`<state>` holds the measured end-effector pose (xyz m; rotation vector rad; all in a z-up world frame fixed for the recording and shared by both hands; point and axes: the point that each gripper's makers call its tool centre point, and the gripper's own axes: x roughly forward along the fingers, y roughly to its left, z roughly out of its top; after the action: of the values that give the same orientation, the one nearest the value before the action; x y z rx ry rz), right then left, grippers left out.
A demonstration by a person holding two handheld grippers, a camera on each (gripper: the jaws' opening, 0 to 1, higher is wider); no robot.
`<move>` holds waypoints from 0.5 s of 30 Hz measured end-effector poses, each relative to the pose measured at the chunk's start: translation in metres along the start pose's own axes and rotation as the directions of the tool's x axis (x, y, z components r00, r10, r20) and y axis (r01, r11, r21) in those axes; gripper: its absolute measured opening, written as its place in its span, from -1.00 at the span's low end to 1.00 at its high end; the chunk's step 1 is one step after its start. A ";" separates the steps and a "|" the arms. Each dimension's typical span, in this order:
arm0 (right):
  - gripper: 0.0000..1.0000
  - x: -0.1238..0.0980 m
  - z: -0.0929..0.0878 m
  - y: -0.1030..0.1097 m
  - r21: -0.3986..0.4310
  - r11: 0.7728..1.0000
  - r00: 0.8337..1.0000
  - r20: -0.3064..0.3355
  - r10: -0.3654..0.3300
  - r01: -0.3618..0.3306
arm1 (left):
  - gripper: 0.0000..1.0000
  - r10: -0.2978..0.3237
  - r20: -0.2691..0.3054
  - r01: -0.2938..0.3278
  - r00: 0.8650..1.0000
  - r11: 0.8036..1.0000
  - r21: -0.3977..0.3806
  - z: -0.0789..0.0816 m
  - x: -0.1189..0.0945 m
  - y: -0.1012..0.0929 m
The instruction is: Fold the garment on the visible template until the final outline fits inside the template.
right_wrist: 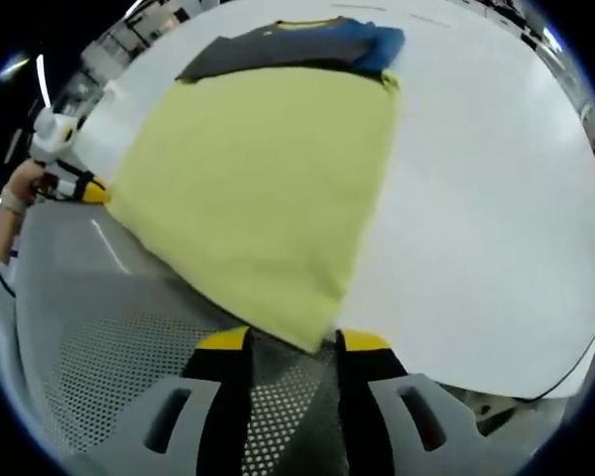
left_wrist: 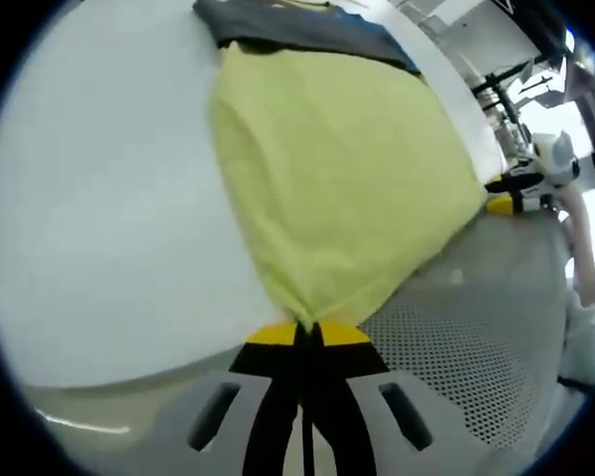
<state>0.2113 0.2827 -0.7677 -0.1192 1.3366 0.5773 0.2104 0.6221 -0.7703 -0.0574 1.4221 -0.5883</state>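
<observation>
Left gripper view: white table [left_wrist: 99,228] spreads off to the left of the fingers. Straight ahead of the left gripper [left_wrist: 307,327], the yellow garment [left_wrist: 347,169] fans up and away from the fingertips, widening toward the far side; its near corner narrows to a point pinched right between the yellow-tipped fingers [left_wrist: 268,335], which are together and clamped on the cloth. Beyond the garment's far edge, a dark folded cloth [left_wrist: 297,28] lies on the table, touching or overlapping the yellow edge. To the right of the fingers, a grey perforated surface [left_wrist: 456,347]; further right, at the garment's other corner, the right gripper [left_wrist: 506,193] shows with its yellow tips at the cloth edge. Right gripper view: far left, the left gripper [right_wrist: 79,188] at the garment's left corner, a hand [right_wrist: 15,188] behind it. The grey perforated surface [right_wrist: 109,337] sits left of and under the fingers. The yellow garment [right_wrist: 258,188] rises ahead of the right gripper [right_wrist: 293,345], its near corner dropping between the yellow-tipped fingers [right_wrist: 365,342]; fingers look slightly apart here, mesh visible between them, so cannot tell whether they truly grip. Dark folded cloth [right_wrist: 297,50] past the far edge. White table [right_wrist: 486,228] to the right.
</observation>
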 end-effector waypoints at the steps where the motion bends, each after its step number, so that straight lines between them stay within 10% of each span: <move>1: -0.36 0.001 -0.001 0.001 -0.006 1.000 1.000 -0.005 -0.001 0.001 | -0.96 0.001 -0.004 -0.001 1.000 1.000 0.002 0.000 0.000 0.000; 15: -0.80 0.003 -0.001 -0.015 -0.068 0.992 0.994 -0.037 -0.106 0.104 | -0.96 0.010 -0.032 -0.009 0.999 1.000 0.023 -0.001 0.002 -0.001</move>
<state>0.2174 0.2705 -0.7740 -0.2555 1.3427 0.5325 0.2092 0.6208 -0.7714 -0.0233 1.4462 -0.6000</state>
